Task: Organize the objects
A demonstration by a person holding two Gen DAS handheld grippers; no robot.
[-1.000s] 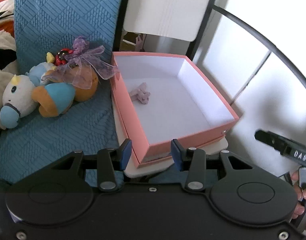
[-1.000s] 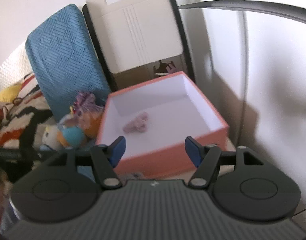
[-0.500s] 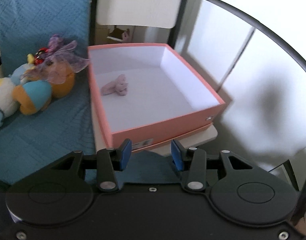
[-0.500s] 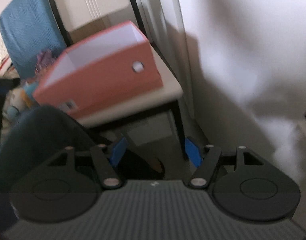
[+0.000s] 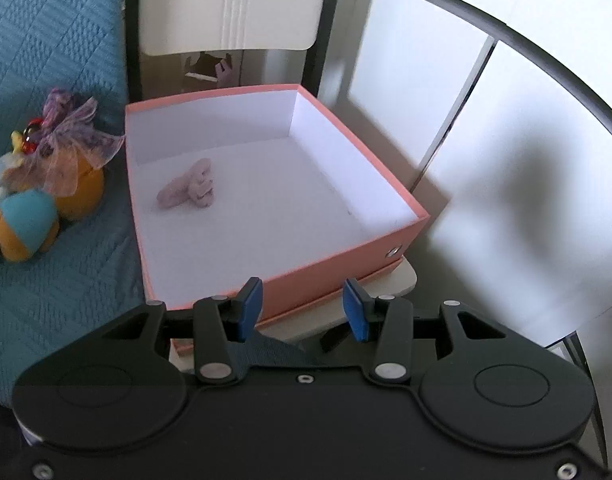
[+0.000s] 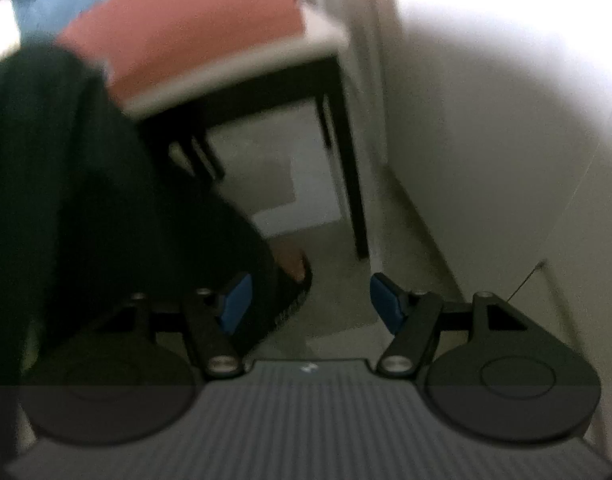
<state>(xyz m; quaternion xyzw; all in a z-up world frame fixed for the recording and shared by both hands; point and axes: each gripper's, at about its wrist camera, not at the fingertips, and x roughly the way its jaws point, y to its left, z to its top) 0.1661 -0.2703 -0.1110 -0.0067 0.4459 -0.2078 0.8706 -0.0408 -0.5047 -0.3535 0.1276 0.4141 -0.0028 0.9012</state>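
Observation:
A pink box with a white inside stands open on a small cream table. A small pale pink plush lies inside it near the left wall. My left gripper is open and empty, just in front of the box's near wall. Several stuffed toys with a purple ribbon lie on the blue quilt left of the box. My right gripper is open and empty, low and pointing at the floor. The box shows above it, blurred.
A cream panel in a black frame stands behind the box. A white wall and a curved black rail are on the right. The right wrist view shows dark table legs, the person's dark trouser leg and beige floor.
My left gripper has drifted right, so the box sits more central. My right gripper has dropped and tilted down, from looking into the box to looking under the table.

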